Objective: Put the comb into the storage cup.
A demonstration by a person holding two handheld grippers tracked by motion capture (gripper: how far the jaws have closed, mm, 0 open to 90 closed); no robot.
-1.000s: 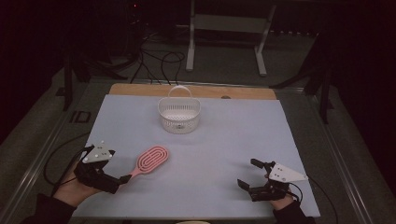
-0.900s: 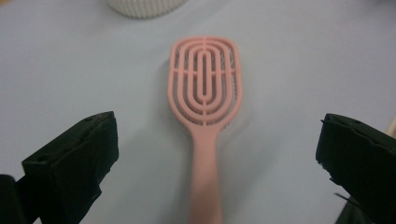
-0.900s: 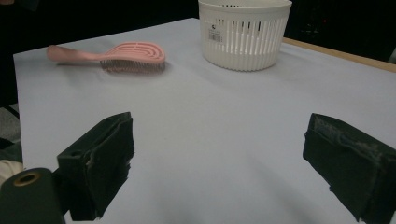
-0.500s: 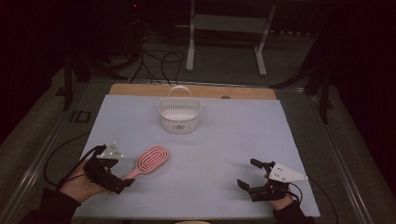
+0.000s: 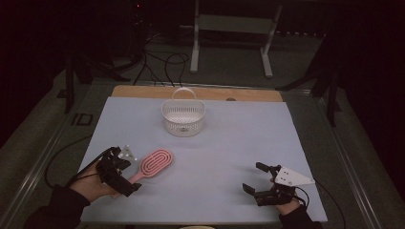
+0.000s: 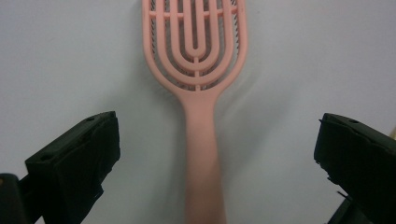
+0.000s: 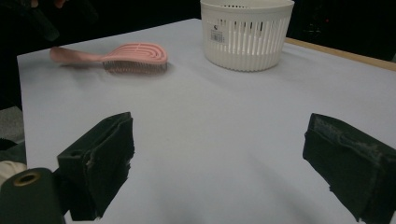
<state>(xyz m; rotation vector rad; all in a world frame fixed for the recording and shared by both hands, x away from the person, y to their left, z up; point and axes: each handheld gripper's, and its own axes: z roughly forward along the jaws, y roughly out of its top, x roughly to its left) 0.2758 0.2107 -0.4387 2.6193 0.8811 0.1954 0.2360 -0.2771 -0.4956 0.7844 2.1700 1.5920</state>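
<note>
High view: left gripper (image 5: 125, 177) over pink hairbrush (image 5: 152, 164) handle, near-left on table (image 5: 229, 143); white basket (image 5: 183, 117) far centre; right gripper (image 5: 258, 180) released.
Left gripper view: jaws spread, handle between, untouched.
Right gripper view: bristles face down.

Bare table (image 5: 229, 157) around hairbrush (image 5: 152, 164)

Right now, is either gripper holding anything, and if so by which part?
Nothing is held. The left gripper is open, its jaws standing apart on either side of the pink hairbrush handle without touching it. The right gripper is open over bare table.
</note>
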